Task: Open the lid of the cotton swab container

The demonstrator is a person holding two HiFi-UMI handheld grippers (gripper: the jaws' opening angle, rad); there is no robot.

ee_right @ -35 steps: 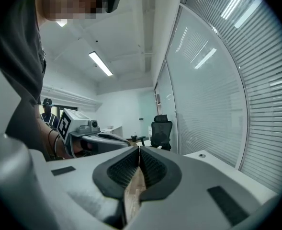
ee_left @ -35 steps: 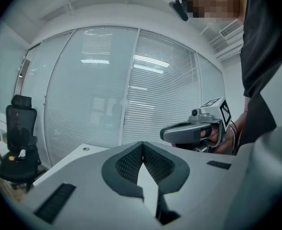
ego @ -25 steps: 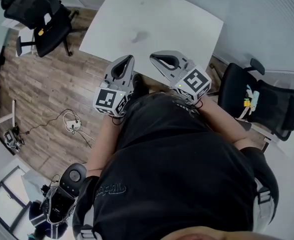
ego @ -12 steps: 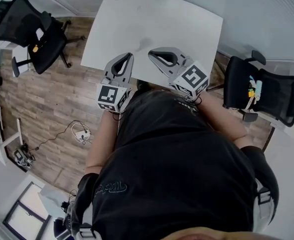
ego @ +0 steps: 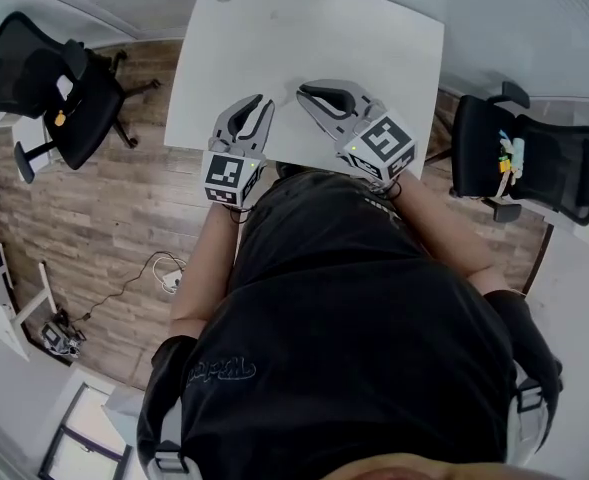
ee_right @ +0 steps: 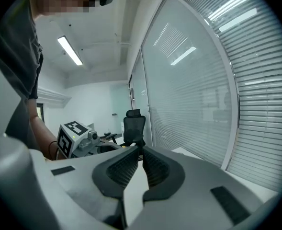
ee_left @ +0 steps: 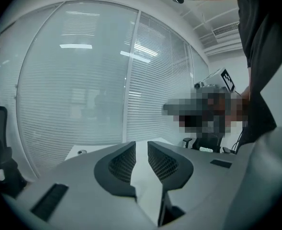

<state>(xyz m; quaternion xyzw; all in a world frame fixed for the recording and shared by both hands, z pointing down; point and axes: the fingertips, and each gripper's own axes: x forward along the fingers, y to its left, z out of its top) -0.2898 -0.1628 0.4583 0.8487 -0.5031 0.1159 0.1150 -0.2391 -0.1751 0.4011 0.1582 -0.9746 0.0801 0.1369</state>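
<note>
**Both grippers raised over the near edge of the table (ego: 374, 48).**
The left gripper (ego: 258, 102) and the right gripper (ego: 302, 91) are side by side just in front of the person's torso, with the forearms drawn in close. The left gripper points straight ahead, and its fingers are opening with nothing between them. The right gripper angles toward the left one, and its fingers are together and empty. The cotton swab container appears in no view.
</note>
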